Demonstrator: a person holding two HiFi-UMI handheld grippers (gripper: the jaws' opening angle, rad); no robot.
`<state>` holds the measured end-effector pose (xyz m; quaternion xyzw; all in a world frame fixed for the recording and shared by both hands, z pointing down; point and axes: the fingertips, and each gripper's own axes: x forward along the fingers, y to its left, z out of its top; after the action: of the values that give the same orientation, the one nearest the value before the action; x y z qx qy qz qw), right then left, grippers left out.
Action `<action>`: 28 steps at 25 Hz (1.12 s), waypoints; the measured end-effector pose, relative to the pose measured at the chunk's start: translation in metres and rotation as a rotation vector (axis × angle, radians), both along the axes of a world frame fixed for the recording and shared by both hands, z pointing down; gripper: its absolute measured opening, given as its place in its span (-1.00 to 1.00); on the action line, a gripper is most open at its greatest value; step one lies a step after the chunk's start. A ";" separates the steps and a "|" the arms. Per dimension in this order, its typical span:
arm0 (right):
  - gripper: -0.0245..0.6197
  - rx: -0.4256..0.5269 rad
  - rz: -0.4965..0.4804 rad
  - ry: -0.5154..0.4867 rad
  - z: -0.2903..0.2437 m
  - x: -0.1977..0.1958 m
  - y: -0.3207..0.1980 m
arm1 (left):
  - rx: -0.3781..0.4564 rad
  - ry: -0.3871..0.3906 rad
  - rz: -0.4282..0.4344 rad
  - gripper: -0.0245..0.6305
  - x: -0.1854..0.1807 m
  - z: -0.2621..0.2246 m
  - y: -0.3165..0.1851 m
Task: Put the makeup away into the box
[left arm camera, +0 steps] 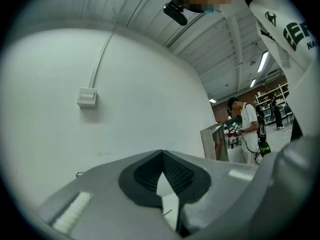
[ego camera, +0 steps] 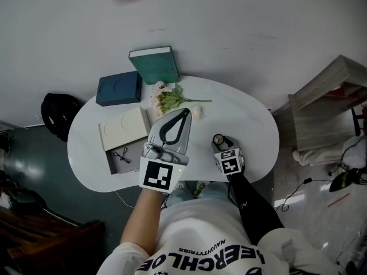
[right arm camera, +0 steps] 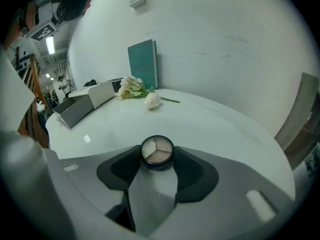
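Note:
A round makeup compact (right arm camera: 157, 150) with a black rim and three pale shades lies at the table's near edge, also seen from the head view as the compact (ego camera: 219, 140). My right gripper (right arm camera: 157, 155) points down at it, with one pad against each side of its rim. In the head view the right gripper (ego camera: 221, 142) is right of centre. The open grey box (ego camera: 114, 162) holds a small black cord, and its cream lid (ego camera: 123, 128) lies beside it. My left gripper (ego camera: 186, 112) is held high and level, tips together and empty; the left gripper (left arm camera: 161, 153) faces the wall.
On the white oval table (ego camera: 252, 125) lie a bunch of flowers (ego camera: 169, 99) and a small white bloom (ego camera: 196, 112). A dark blue box (ego camera: 118, 89) and a green book (ego camera: 153, 65) stand at the back. A wooden unit (ego camera: 332, 96) is to the right.

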<state>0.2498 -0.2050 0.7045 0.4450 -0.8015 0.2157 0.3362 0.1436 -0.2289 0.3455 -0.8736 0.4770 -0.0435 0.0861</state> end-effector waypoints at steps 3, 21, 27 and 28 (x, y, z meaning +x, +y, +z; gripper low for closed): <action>-0.18 0.054 0.028 -0.024 -0.019 0.004 -0.006 | 0.009 -0.005 -0.001 -0.92 0.000 -0.002 0.001; -0.18 0.709 0.078 -0.122 -0.323 0.033 -0.040 | 0.089 -0.008 0.018 -0.92 0.004 -0.036 -0.005; -0.18 0.815 0.091 -0.139 -0.376 0.045 -0.025 | 0.082 -0.005 0.010 -0.92 0.000 -0.041 -0.007; -0.18 0.815 0.091 -0.139 -0.376 0.044 -0.024 | 0.086 -0.003 0.015 -0.92 0.001 -0.043 -0.005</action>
<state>0.2942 -0.2290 0.3286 0.5609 -0.8217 -0.0749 0.0677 0.1443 -0.2339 0.3026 -0.8725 0.4718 -0.0237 0.1249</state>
